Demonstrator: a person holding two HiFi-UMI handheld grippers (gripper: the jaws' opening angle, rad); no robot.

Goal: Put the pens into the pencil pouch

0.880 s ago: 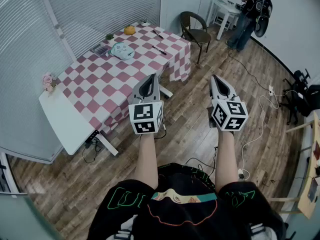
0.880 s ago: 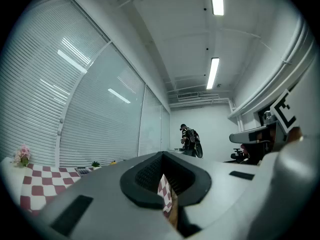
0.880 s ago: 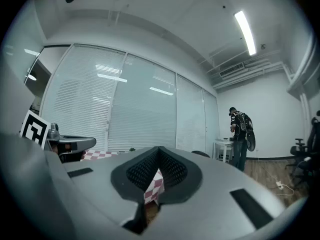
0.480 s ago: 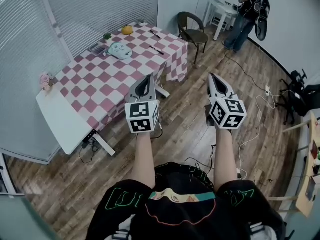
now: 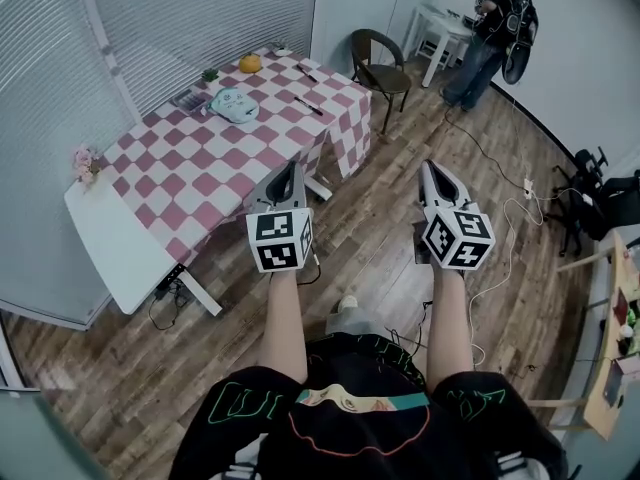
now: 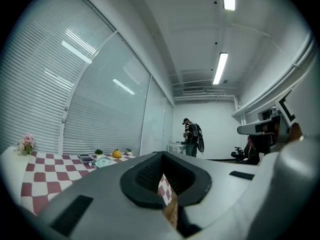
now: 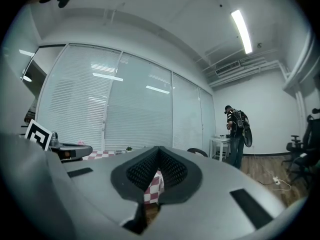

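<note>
Far off on the pink-and-white checked table (image 5: 200,183) lies a pale teal pencil pouch (image 5: 233,105). Two dark pens lie further right on the cloth, one (image 5: 309,106) near the edge and one (image 5: 308,72) behind it. I hold both grippers level in front of me, over the wooden floor and well short of the table. The left gripper (image 5: 289,166) and the right gripper (image 5: 431,166) are both shut with nothing between their jaws. In the left gripper view the gripper (image 6: 163,157) points past the table, where the pouch (image 6: 102,161) shows small. The right gripper (image 7: 159,152) points toward the room's far end.
An orange fruit (image 5: 250,63), a small plant (image 5: 210,73), a dark flat case (image 5: 190,98) and pink flowers (image 5: 84,163) share the table. A dark chair (image 5: 380,60) stands beyond its corner. A person (image 5: 495,23) stands at a white side table (image 5: 440,23). Cables (image 5: 505,238) trail on the floor.
The view has shifted a little, so the table sits slightly further left. Both grippers stay shut and side by side, a bit lower in the picture. A shoe now shows between my arms.
</note>
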